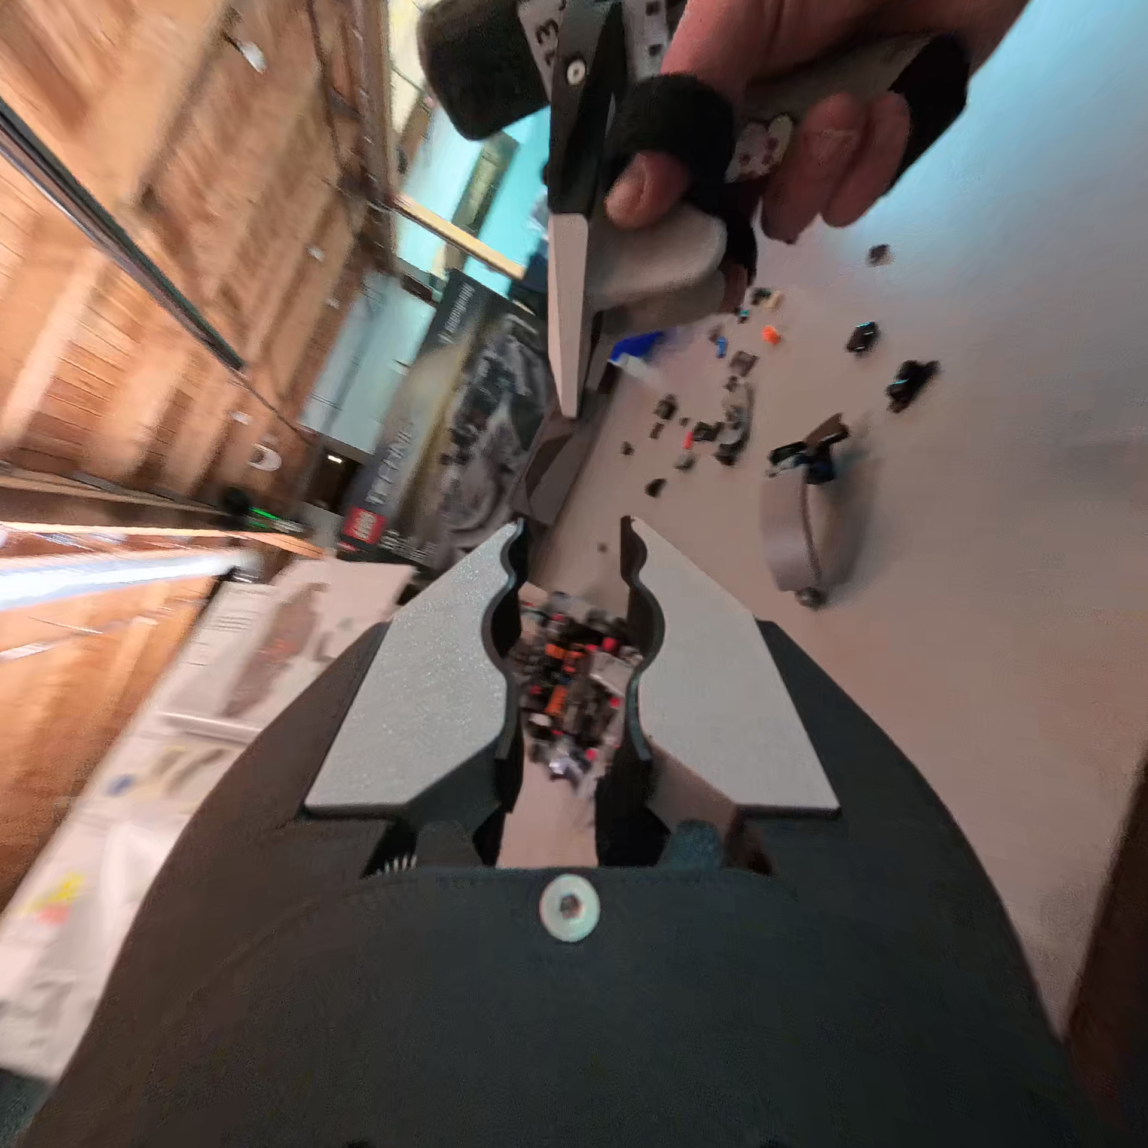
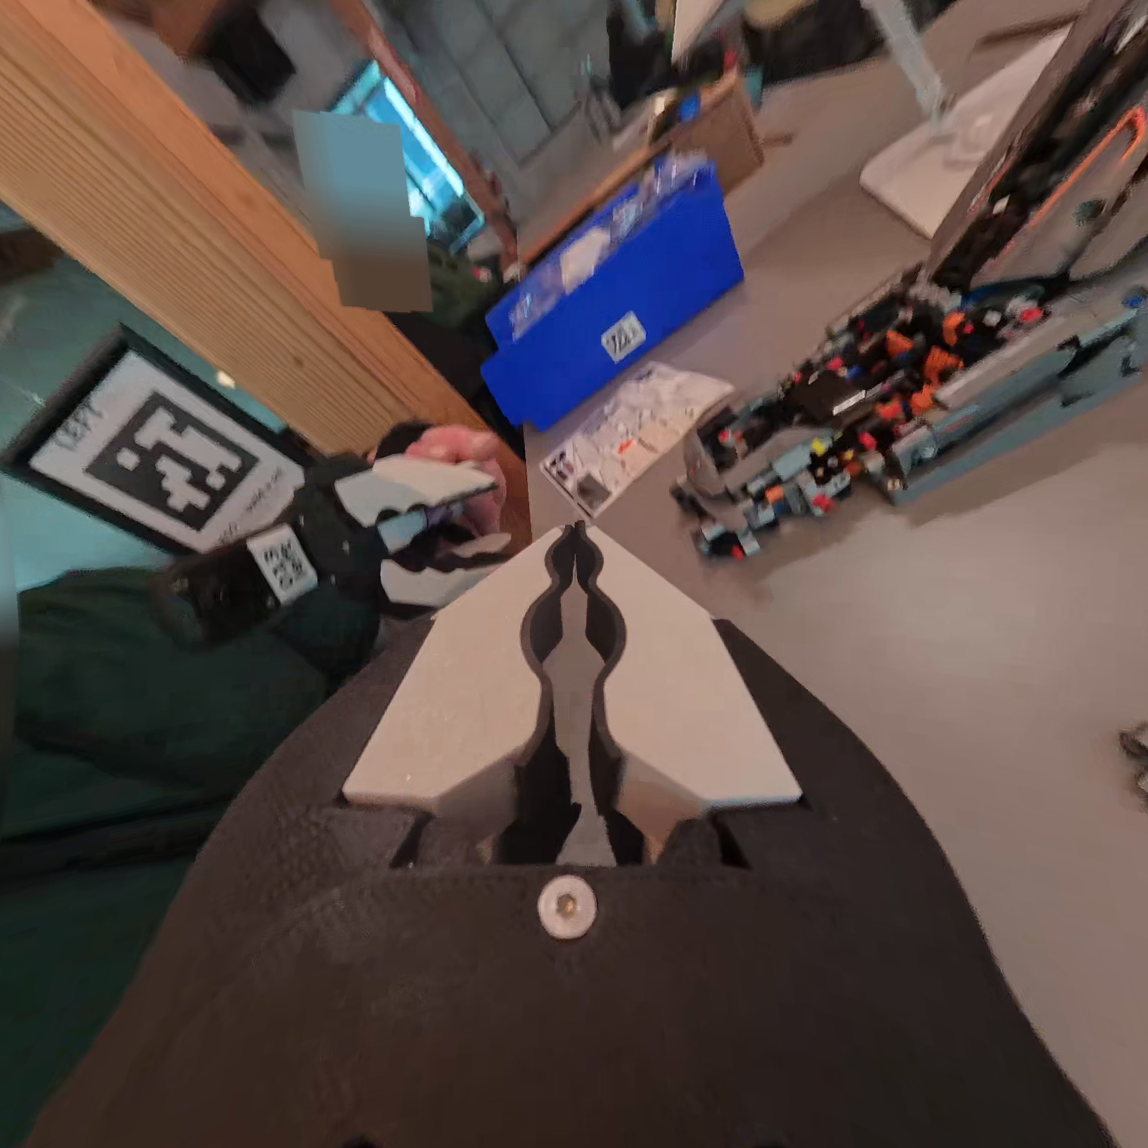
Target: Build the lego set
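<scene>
On my left a framed black-and-white marker (image 2: 146, 453) leans by a wood wall; writing too blurred. My left gripper (image 1: 571, 534) is parted and empty, my right gripper (image 2: 574, 534) pinched together on nothing. The lego model (image 2: 882, 410) stands on the grey table (image 2: 932, 652), right of the blue bin (image 2: 615, 298).

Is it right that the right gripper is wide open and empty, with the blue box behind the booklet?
Not quite. The right wrist view shows the right gripper shut, fingertips meeting, though empty. The blue box does sit behind the booklet.
</scene>
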Tool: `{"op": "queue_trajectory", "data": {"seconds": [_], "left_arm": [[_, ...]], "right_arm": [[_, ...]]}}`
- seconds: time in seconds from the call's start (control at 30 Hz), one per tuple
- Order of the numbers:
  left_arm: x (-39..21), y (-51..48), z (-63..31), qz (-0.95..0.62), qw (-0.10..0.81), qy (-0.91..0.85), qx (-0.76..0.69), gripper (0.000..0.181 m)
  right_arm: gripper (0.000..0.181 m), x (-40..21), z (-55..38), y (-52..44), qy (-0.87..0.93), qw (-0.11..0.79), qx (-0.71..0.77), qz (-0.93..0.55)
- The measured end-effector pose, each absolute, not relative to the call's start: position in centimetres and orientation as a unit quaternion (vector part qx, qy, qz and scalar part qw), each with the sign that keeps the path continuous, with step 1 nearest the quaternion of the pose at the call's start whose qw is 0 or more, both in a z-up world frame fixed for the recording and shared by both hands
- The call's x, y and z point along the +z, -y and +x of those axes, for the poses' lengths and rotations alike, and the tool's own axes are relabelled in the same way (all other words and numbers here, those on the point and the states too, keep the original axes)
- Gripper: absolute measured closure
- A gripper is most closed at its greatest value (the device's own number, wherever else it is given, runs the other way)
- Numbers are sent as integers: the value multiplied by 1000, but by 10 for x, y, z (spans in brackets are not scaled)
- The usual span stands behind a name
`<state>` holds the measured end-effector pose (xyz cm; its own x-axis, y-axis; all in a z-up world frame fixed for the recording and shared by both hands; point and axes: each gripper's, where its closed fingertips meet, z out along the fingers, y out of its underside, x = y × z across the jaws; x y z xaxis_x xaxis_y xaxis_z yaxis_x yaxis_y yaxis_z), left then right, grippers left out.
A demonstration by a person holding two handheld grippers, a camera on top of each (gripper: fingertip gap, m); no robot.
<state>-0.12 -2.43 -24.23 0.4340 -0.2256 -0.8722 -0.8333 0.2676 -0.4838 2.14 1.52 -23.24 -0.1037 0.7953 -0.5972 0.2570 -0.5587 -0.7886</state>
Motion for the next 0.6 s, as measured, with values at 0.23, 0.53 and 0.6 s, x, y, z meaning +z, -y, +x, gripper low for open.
{"op": "queue_trajectory", "data": {"seconds": [0.23, 0.53, 0.6], "left_arm": [[-310, 7, 5, -684, 547, -480, 48, 134], [-362, -10, 24, -765, 439, -468, -57, 126], [-365, -14, 25, -772, 431, -464, -57, 131]], "right_arm": [[181, -281, 42, -18, 483, 91, 565, -663], [181, -295, 49, -26, 492, 72, 547, -673], [181, -296, 51, -27, 486, 73, 556, -670]]}}
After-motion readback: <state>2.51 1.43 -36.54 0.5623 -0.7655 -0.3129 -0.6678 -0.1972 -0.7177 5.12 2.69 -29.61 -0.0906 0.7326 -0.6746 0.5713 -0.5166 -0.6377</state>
